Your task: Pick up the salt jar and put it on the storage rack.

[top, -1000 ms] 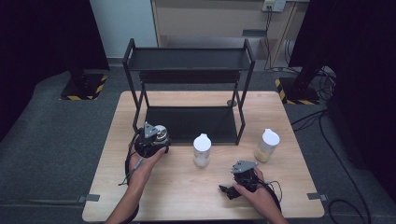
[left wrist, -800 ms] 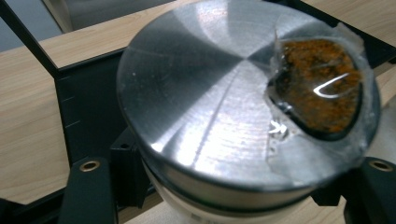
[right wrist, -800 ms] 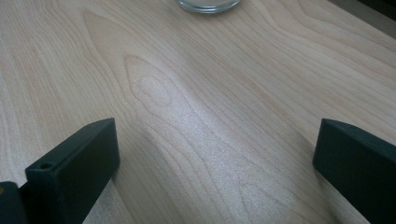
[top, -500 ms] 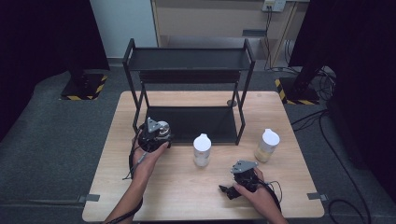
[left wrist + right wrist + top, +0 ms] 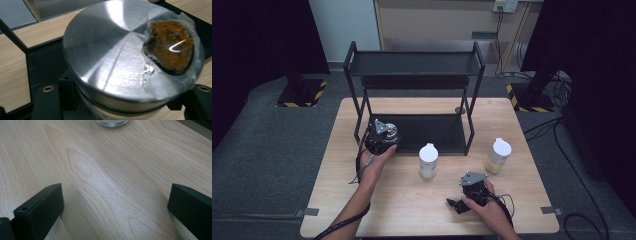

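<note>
My right gripper (image 5: 470,192) sits nearest me on the table (image 5: 532,210), jaws spread wide with nothing but bare wood between them. It is idle.

A little farther out, my left gripper (image 5: 381,142) has its jaws clenched around a jar with a brushed metal lid (image 5: 112,52). In the left gripper view that lid sits right above my jaws, with a clear window (image 5: 170,47) at one side showing orange-brown powder inside. The jar hangs at the front left corner of the black rack (image 5: 412,62), just over the edge of its lower shelf (image 5: 432,132).

I judge the step in hand to be carrying this jar into the rack. The next move calls for easing it forward past the front post, keeping it upright, lowering it until its base rests flat on the lower shelf, and only then releasing my jaws. The post is close on the left, so I should leave room there.

Counted from near to far: 2 grippers, 1 jar in my grasp, 2 white-capped bottles standing on the table, 1 (image 5: 428,161) near the middle in front of the rack and 1 (image 5: 498,156) to the right, well apart from each other, and 1 rack with 2 shelves.
</note>
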Motion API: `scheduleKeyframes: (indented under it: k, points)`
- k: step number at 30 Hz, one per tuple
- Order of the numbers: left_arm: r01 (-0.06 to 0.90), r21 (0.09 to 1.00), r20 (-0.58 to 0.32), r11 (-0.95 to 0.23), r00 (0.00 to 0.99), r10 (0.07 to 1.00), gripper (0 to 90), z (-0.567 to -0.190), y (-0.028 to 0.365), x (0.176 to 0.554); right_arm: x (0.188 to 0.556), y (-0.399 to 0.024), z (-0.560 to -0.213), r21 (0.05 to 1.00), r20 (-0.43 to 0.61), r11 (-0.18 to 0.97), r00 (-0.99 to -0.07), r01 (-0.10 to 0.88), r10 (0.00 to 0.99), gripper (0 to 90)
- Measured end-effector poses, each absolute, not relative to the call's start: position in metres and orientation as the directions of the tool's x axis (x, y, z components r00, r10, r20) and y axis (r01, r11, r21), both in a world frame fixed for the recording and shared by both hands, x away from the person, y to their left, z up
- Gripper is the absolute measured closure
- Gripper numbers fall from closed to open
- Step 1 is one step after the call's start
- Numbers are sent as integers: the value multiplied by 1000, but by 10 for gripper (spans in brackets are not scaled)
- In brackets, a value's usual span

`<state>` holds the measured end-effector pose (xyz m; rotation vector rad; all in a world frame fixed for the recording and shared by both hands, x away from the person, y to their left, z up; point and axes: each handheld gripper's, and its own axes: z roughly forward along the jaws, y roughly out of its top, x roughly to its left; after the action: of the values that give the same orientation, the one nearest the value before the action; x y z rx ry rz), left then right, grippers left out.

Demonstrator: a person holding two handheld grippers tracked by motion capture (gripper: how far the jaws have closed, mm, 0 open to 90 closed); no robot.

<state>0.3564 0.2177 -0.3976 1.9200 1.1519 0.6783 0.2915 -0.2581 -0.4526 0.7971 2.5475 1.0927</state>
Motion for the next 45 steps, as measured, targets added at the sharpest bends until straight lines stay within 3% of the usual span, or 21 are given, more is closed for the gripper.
scheduleKeyframes:
  k: [21, 45]
  points:
    - [507, 816, 50, -279, 420, 906, 298, -412, 215, 387, 291, -259, -453, 729, -19, 568, -819, 381, 573, 10]
    - [527, 818, 3, -232, 399, 917, 298, -420, 220, 395, 290, -259, -453, 730, -19, 568, -819, 380, 573, 10]
